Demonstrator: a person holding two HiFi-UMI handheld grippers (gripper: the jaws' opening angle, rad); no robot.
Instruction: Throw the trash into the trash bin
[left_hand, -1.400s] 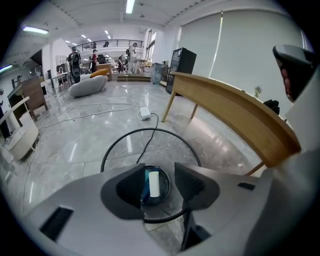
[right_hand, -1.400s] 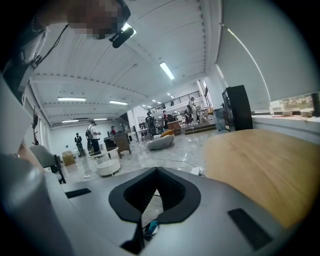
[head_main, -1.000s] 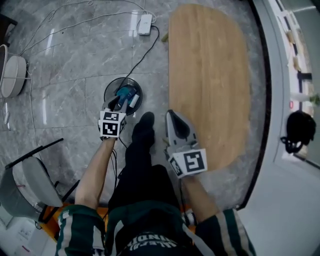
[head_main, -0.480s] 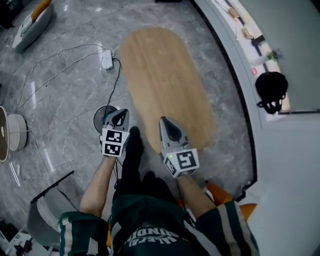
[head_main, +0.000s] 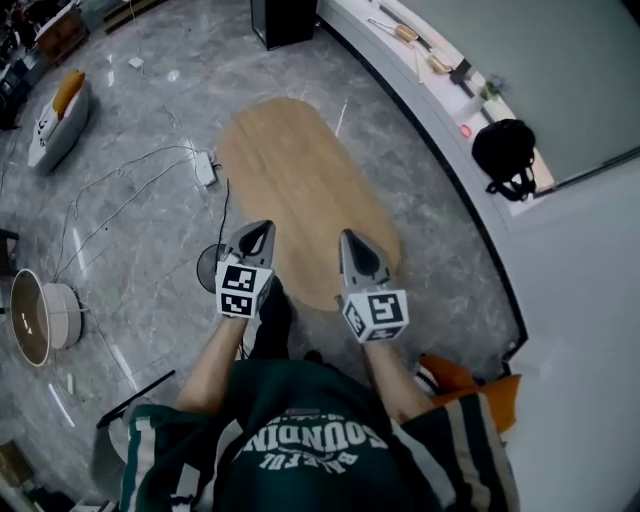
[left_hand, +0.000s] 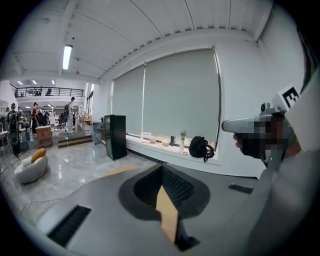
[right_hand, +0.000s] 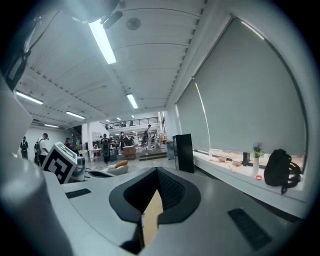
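One trash bin (head_main: 208, 268), dark and round, is recorded on the grey floor (head_main: 130, 120). It stands just beside the near end of the wooden surface (head_main: 290, 170) and is partly covered by the left claw (head_main: 259, 233). Its contents cannot be made out, and no trash is seen anywhere else.

- Left claw: jaws together with nothing between them, overlapping the bin's edge in the head view.
- Right claw (head_main: 354, 243): jaws likewise together and empty, held over the surface's near end.
- Surface: bare.
- Cable (head_main: 222, 215): noted running across the floor to the bin's side.

The task is judged complete or nearly so.

Hazards:
- The bin may be tipped and its load spilled if kicked, since the person's shoe (head_main: 273, 303) stands just beside it.
- The cable may be snagged by a foot.
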